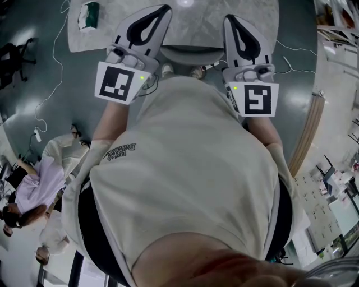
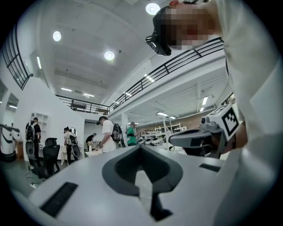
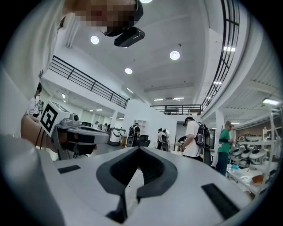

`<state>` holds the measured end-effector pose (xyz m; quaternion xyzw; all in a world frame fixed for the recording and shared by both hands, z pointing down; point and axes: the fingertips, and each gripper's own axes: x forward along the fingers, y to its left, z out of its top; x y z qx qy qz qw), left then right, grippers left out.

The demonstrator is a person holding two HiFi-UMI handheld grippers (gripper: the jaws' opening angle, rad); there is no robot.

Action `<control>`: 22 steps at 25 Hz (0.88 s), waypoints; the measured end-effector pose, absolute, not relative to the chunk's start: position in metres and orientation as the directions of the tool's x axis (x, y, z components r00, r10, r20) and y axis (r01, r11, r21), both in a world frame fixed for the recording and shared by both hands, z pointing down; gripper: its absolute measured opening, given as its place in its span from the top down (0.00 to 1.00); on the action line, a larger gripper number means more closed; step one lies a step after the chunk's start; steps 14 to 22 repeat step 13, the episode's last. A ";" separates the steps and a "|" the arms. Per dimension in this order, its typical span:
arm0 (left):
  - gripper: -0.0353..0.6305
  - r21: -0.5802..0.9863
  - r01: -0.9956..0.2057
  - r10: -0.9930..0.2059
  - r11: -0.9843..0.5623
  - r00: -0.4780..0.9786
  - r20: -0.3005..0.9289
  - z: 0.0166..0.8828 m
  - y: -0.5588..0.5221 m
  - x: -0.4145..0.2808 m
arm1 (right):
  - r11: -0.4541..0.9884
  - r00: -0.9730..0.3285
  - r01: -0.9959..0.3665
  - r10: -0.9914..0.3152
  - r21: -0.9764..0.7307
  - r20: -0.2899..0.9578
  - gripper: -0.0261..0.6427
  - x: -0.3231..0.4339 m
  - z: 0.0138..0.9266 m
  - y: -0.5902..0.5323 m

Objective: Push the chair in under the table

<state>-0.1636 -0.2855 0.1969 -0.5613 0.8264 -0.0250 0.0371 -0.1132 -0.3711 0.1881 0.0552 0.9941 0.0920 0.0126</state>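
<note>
Directly at twelve o'clock, the chair point(image 1: 189, 54) lies between the left gripper point(image 1: 160, 14) and right gripper point(image 1: 233, 22), equally near both; both jaws are closed, empty.

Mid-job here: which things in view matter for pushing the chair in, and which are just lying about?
Job:
chair
table
left gripper and right gripper, both shut and empty

Lying about:
green-and-white packet on the table
white floor cable
bystanders
</note>
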 end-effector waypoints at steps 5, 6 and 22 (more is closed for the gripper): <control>0.93 -0.116 -0.924 -0.931 0.364 -0.365 -0.013 0.201 -0.290 -0.160 | 0.977 -0.993 0.119 0.120 0.179 0.004 0.95 -0.113 0.193 -0.374; 0.93 -0.114 -0.924 -0.931 0.364 -0.365 -0.010 0.202 -0.291 -0.161 | 0.976 -0.993 0.120 0.120 0.182 0.009 0.95 -0.114 0.195 -0.375; 0.93 -0.117 -0.926 -0.933 0.359 -0.361 -0.005 0.201 -0.296 -0.166 | 0.981 -0.993 0.120 0.119 0.150 0.015 0.95 -0.120 0.197 -0.382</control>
